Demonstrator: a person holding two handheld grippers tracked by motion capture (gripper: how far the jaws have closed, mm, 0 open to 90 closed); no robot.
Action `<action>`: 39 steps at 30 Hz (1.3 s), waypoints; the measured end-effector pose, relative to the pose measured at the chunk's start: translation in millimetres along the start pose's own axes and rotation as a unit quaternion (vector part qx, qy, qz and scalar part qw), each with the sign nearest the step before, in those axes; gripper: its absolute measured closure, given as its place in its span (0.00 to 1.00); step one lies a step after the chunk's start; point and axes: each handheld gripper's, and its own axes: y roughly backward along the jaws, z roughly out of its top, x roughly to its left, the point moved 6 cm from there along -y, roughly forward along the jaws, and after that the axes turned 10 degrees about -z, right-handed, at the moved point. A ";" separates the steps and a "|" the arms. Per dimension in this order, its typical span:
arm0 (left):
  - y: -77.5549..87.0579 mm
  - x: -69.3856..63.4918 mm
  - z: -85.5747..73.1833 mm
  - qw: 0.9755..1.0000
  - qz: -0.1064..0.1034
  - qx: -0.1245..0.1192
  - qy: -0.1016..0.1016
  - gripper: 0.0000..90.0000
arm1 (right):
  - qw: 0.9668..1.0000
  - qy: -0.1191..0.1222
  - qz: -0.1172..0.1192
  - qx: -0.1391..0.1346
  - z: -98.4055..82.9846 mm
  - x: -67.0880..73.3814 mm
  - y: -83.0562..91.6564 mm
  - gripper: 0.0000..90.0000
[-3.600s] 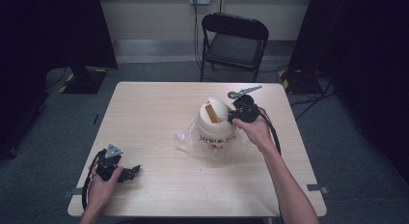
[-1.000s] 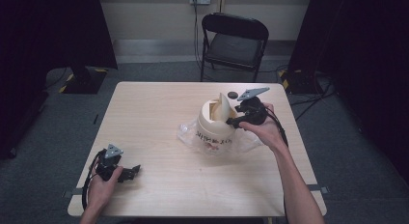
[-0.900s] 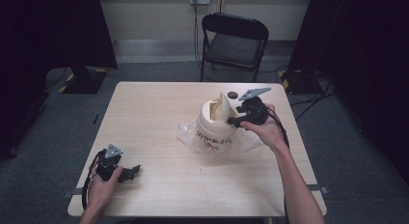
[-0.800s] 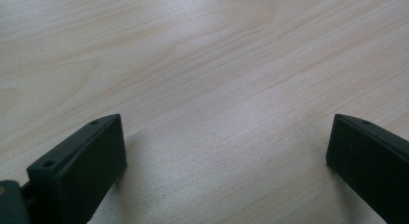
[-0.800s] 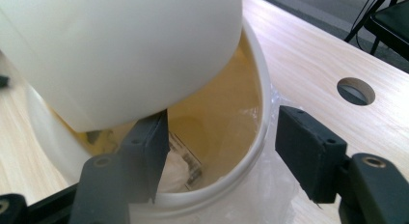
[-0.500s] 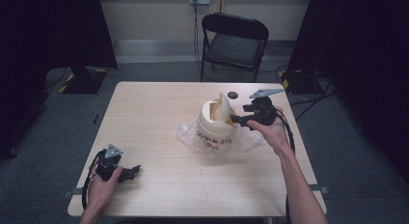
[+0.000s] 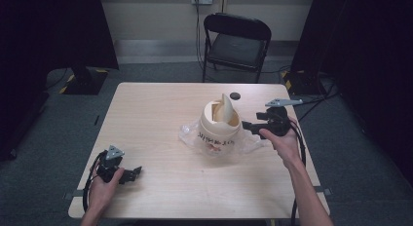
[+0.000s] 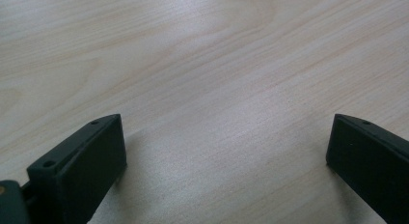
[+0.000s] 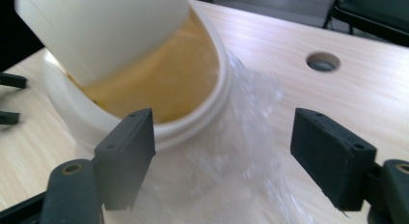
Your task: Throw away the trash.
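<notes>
Cream swing-lid bin (image 7: 220, 131) mid-table, right gripper (image 7: 249, 126) just beside it
Its jaws have just been opening, nothing between them; clear plastic bag (image 9: 231, 156) under the bin; left gripper (image 7: 137, 171) open, well apart

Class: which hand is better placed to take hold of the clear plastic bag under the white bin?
Right. The right gripper is open beside the clear plastic bag and white bin; the left gripper rests far off.

Cream bin (image 7: 220, 133) with black lettering, clear plastic bag (image 7: 191, 136), pale wood-grain table (image 7: 160, 114), black chair (image 7: 237, 41).
</notes>
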 end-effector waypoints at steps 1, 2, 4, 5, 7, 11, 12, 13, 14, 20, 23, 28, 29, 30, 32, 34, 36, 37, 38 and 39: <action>0.0 0.0 0.0 1.000 0.000 0.000 0.000 0.00 | 1.000 -0.003 -0.007 0.001 -4.2 -1.9 1.7 0.24; 0.0 0.0 0.0 1.000 0.000 0.000 0.000 0.00 | 1.000 -0.007 -0.012 0.002 -7.6 -3.5 3.0 0.23; 0.0 0.0 0.0 1.000 0.000 0.000 0.000 0.00 | 1.000 -0.015 -0.019 0.004 -13.7 -5.9 6.6 0.23; 0.0 0.0 0.0 1.000 0.000 0.000 0.000 0.00 | 1.000 -0.018 -0.022 0.005 -16.5 -6.4 8.8 0.23; 0.0 0.0 0.0 1.000 0.000 0.000 0.000 0.00 | 0.999 -0.019 -0.028 0.005 -21.2 -6.8 12.6 0.22; 0.0 0.0 0.0 1.000 0.000 0.000 0.000 0.00 | 0.999 -0.031 -0.038 0.009 -32.8 -4.8 21.2 0.20; 0.0 0.0 0.0 1.000 0.000 0.000 0.000 0.00 | 0.999 -0.033 -0.042 0.010 -36.3 -3.9 22.5 0.19; 0.3 0.3 -0.2 1.000 0.000 0.003 -0.002 0.00 | 0.998 -0.034 -0.043 0.014 -40.5 -2.7 23.4 0.18; 0.0 0.0 0.0 1.000 0.000 0.000 0.000 0.00 | 0.998 -0.035 -0.046 0.017 -44.8 -2.3 23.8 0.17; 0.0 0.0 0.0 1.000 0.000 0.000 0.000 0.00 | 0.996 -0.040 -0.070 0.032 -71.2 -2.1 25.9 0.16; 0.0 0.0 0.0 1.000 0.000 0.000 0.000 0.00 | 0.996 -0.047 -0.069 0.042 -88.8 0.8 26.8 0.16; 0.0 0.0 0.0 1.000 0.000 0.000 0.000 0.00 | 0.994 -0.059 -0.062 0.067 -117.8 4.1 22.0 0.17; 0.0 0.0 0.0 1.000 0.000 0.000 0.000 0.00 | 0.994 -0.058 -0.064 0.069 -122.5 4.4 20.9 0.17; 0.0 0.0 0.0 1.000 0.000 0.000 0.000 0.00 | 0.993 -0.061 -0.063 0.073 -126.0 5.4 20.6 0.17; 0.0 0.0 0.0 1.000 0.000 0.000 0.000 0.00 | 0.993 -0.060 -0.063 0.080 -135.7 7.8 19.2 0.17; 0.0 0.0 0.0 1.000 0.000 0.000 0.000 0.00 | 0.992 -0.062 -0.068 0.087 -144.3 9.0 16.9 0.17; 0.0 0.0 0.0 1.000 0.000 0.000 0.000 0.00 | 0.991 -0.063 -0.071 0.094 -151.5 10.3 13.4 0.17; 0.0 0.0 0.0 1.000 0.000 0.000 0.000 0.00 | 0.991 -0.061 -0.073 0.098 -155.7 11.6 10.5 0.17; 0.0 0.0 0.0 1.000 0.000 0.000 0.000 0.00 | 0.990 -0.063 -0.075 0.103 -158.6 12.9 8.6 0.17; 0.0 0.0 0.0 1.000 0.000 0.000 0.000 0.00 | 0.989 -0.061 -0.079 0.106 -161.4 14.1 5.7 0.17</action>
